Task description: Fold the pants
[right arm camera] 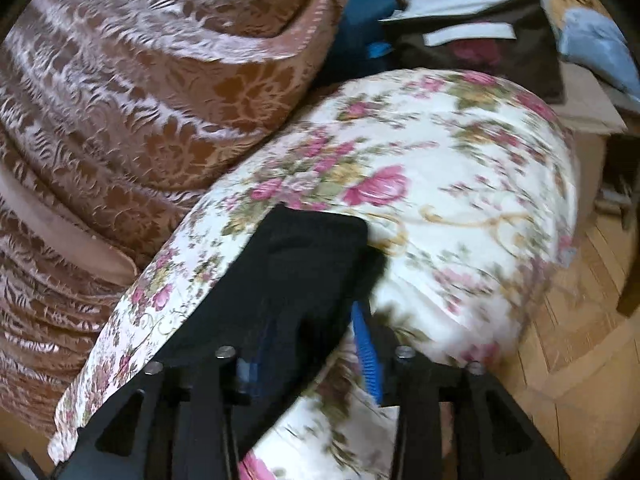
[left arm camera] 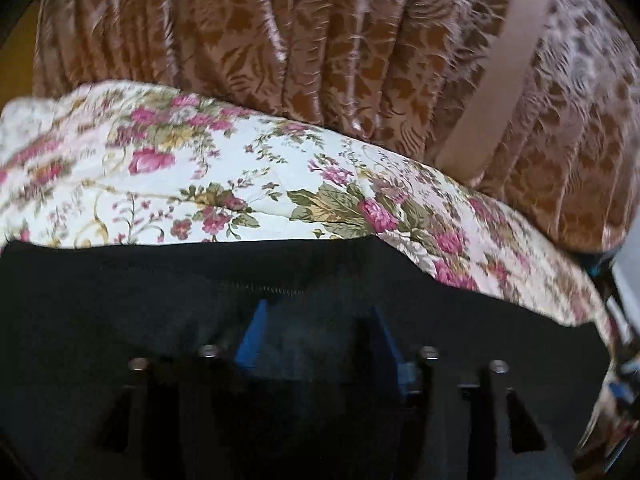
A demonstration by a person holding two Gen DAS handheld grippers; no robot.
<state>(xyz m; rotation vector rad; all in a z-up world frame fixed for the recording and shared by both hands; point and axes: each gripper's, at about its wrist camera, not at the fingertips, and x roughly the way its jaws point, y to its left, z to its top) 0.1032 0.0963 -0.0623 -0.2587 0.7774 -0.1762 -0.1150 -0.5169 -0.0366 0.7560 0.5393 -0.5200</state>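
Observation:
The black pants lie on a floral bedspread. In the left wrist view they fill the lower half and drape over my left gripper. Its blue fingers stand apart with black cloth between and over them; the tips are hidden, so the grip is unclear. In the right wrist view a corner of the pants covers the left finger of my right gripper. The right blue finger shows beside the cloth. The fingers stand well apart, and the frame is blurred.
A brown patterned sofa back rises behind the bedspread, with its cushions in the right wrist view. A black bag and a cardboard box sit beyond the bed's end. Wooden floor lies to the right.

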